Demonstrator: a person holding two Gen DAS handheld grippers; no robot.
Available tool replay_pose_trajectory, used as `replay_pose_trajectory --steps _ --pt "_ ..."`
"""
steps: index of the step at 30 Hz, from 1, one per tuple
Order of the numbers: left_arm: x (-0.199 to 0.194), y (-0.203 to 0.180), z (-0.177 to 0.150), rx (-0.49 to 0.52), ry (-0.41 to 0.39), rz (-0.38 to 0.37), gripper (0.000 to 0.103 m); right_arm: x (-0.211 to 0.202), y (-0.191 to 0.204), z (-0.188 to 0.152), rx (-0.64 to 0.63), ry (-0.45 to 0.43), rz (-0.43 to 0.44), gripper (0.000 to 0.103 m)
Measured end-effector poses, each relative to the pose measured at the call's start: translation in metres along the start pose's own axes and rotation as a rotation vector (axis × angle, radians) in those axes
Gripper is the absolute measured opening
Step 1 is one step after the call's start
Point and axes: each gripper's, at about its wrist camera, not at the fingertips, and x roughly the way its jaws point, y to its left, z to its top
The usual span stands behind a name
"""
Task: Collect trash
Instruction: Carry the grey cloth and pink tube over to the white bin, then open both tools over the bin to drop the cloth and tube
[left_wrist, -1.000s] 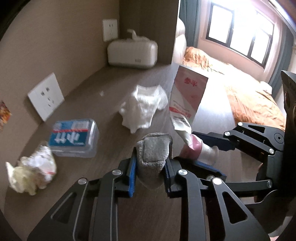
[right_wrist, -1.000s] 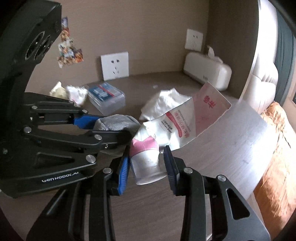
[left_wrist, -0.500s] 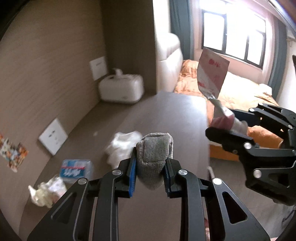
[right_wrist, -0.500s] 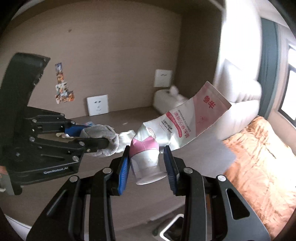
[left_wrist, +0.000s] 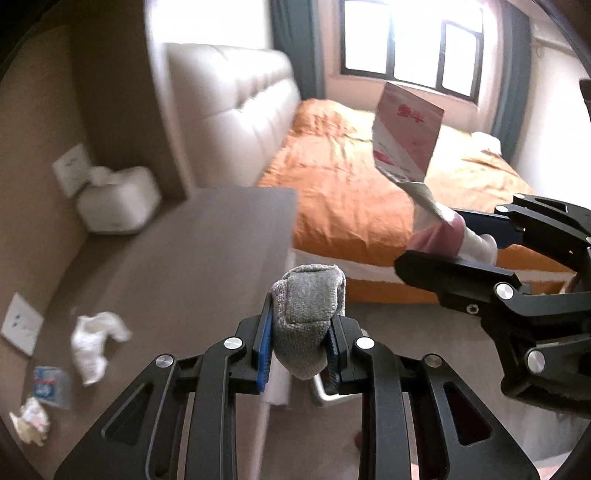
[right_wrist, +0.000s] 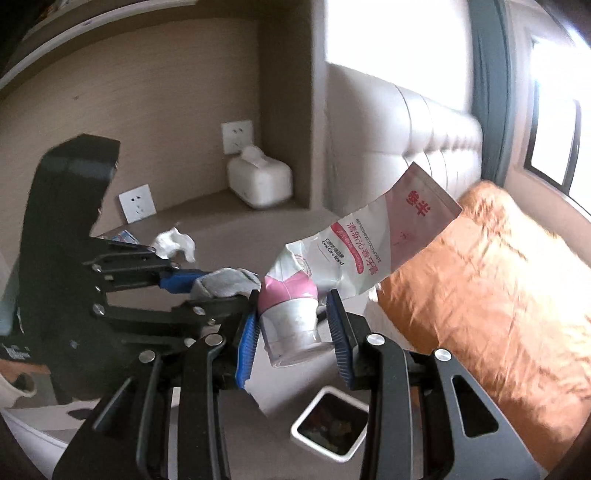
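- Clamped between the blue pads of the left gripper (left_wrist: 300, 343) is a rolled grey sock (left_wrist: 304, 317); its rounded end sticks up past the fingertips, and its lower end hangs below the pads.
- Right gripper (right_wrist: 293, 325) is closed on the white cap end of a squeezed toothpaste tube (right_wrist: 354, 251); the flat crimped end with red characters angles away toward 2 o'clock in the right wrist view.
- From the left wrist view, the right gripper sits at 3 o'clock, well to the side of the sock, with the tube rising toward 1 o'clock.
- From the right wrist view, the left gripper lies at 9 o'clock, the grey sock just beside the tube's pink shoulder.
- Below the right gripper, at 6 o'clock, stands a small white-rimmed trash bin (right_wrist: 306, 417) on the floor, with dark contents inside.
- On the brown desk (left_wrist: 207, 243), at 8 o'clock in the left wrist view, lies a crumpled white tissue (left_wrist: 94, 343).
- Further toward the frame edge at 8 o'clock sit a clear plastic box with a blue label (left_wrist: 51, 386) and a wad of crumpled paper (left_wrist: 31, 424).
- At 10 o'clock a white tissue box (left_wrist: 118, 203) stands against the wall, near a wall socket (left_wrist: 70, 168).
- Beyond the desk edge, from 12 to 2 o'clock, spreads a bed with an orange cover (left_wrist: 351, 192), a padded headboard (left_wrist: 229, 107) and a window (left_wrist: 410, 44).
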Motion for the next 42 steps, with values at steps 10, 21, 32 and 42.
replay_pose_trajectory --steps 10,21,32,42 --pt "0.077 -0.053 -0.003 0.036 0.108 -0.052 0.024 0.028 -0.060 -0.046 0.078 0.105 0.009 0.037" --pt "0.207 -0.086 -0.059 0.037 0.254 -0.127 0.024 0.125 -0.104 -0.137 0.144 0.260 0.076 0.037" --pt "0.345 -0.092 -0.144 0.008 0.389 -0.184 0.024 0.245 -0.130 -0.247 0.183 0.406 0.124 0.037" --pt "0.431 -0.106 -0.207 0.036 0.458 -0.197 0.024 0.336 -0.134 -0.326 0.206 0.497 0.157 0.037"
